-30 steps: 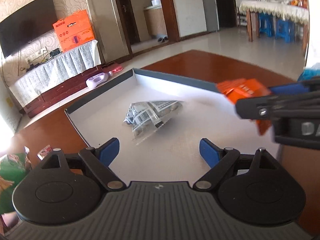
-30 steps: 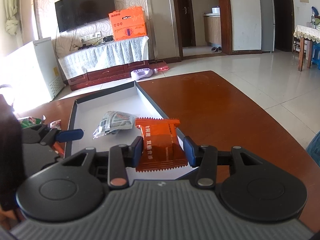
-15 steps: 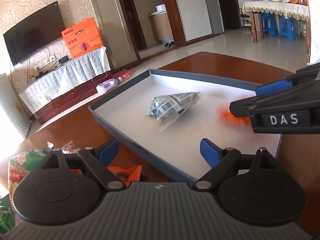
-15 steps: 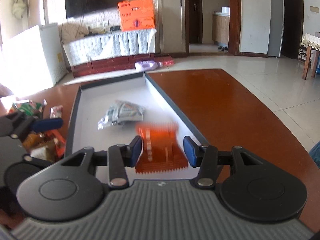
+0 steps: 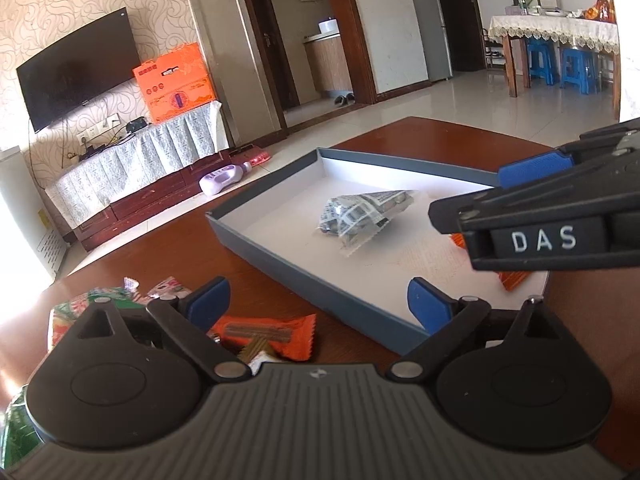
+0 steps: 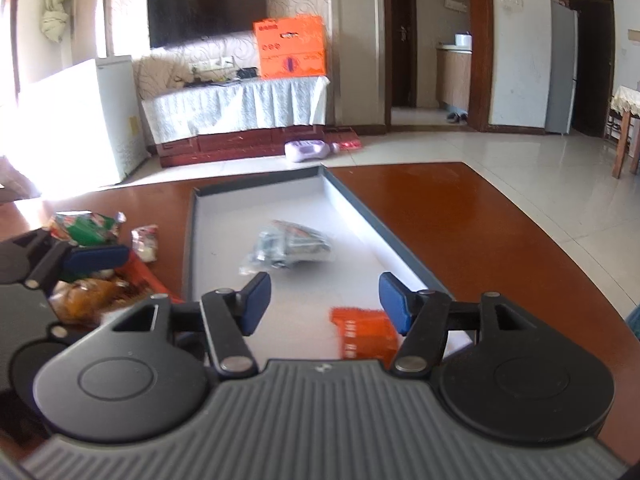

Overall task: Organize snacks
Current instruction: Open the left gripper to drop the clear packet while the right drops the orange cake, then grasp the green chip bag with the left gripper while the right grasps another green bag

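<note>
Jaws opening, right gripper (image 6: 324, 298) apparently clear of orange packet (image 6: 366, 334).

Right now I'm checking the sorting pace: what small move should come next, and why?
Probably ease the open left gripper onto the orange snack below its fingers. The right gripper, jaws just opened, has dropped its orange packet in the tray; loose snacks remain outside.

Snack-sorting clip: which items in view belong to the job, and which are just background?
Part of the job:
- grey tray
- silver packet in the tray
- orange packet in the tray, just released
- loose snack pile on the table
- right gripper, left gripper

Just lying about:
- orange carton
- television
- purple bottle on the floor
</note>
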A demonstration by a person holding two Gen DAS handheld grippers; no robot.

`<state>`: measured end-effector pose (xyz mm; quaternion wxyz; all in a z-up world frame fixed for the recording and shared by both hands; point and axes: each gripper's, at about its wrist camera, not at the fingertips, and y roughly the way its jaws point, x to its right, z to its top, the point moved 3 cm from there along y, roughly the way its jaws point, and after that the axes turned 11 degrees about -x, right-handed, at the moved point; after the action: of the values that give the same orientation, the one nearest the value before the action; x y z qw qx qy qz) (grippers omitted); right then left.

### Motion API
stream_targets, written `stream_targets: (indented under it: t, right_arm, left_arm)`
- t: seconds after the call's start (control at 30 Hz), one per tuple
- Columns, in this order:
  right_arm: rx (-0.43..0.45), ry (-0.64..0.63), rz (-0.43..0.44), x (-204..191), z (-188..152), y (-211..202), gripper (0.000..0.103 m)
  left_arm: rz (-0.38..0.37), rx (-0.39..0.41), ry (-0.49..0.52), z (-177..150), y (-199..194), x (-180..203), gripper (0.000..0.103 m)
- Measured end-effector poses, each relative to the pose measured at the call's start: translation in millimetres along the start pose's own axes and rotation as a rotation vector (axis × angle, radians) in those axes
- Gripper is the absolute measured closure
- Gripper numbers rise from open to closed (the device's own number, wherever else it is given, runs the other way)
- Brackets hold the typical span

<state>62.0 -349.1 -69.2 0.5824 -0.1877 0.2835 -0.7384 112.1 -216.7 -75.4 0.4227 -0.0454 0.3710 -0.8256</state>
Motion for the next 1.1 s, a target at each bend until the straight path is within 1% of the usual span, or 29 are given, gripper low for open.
stream_targets:
  t: [0.2,0.23,0.27,0.33,0.47,0.6,0.77,0.83,0.97,1.1]
  right_arm:
    - [0.005,-0.033,0.022,-20.2,1.9,-5.9,0.040]
    - [0.005,-0.034,0.025,-22.8,3.0,-6.9,0.038]
    - [0.008,-0.034,0.028,-25.2,3.7,-7.8,0.032]
    - [0.018,-0.039,0.035,-30.5,4.7,-11.3,0.027]
    - [0.031,-0.048,0.054,-43.0,4.9,-17.3,0.027]
    - [0.033,-0.053,0.089,-60.5,4.4,-18.0,0.027]
    - [0.040,-0.105,0.136,-82.2,0.8,-17.6,0.027]
    - [0.040,-0.134,0.138,-88.6,-1.5,-16.6,0.027]
    - [0.037,-0.166,0.145,-93.5,-2.6,-18.4,0.027]
    - [0.040,-0.174,0.161,-91.3,-1.6,-22.6,0.027]
  left_arm:
    - [0.017,0.008,-0.037,-9.5,-19.5,-15.6,0.004]
    - [0.022,0.007,-0.042,-11.5,-22.2,-18.3,0.004]
    - [0.026,0.005,-0.046,-13.3,-24.6,-20.6,0.003]
    - [0.035,0.004,-0.056,-17.0,-30.7,-27.1,0.003]
    - [0.056,0.007,-0.065,-22.1,-44.5,-39.8,0.002]
    - [0.081,-0.011,-0.081,-33.7,-57.2,-51.9,0.002]
    - [0.125,-0.045,-0.104,-51.0,-72.4,-68.4,0.002]
    - [0.132,-0.056,-0.120,-57.1,-80.5,-77.7,0.002]
    - [0.135,-0.070,-0.148,-71.4,-97.4,-99.2,0.001]
    - [0.169,-0.091,-0.195,-84.7,-109.7,-122.3,0.001]
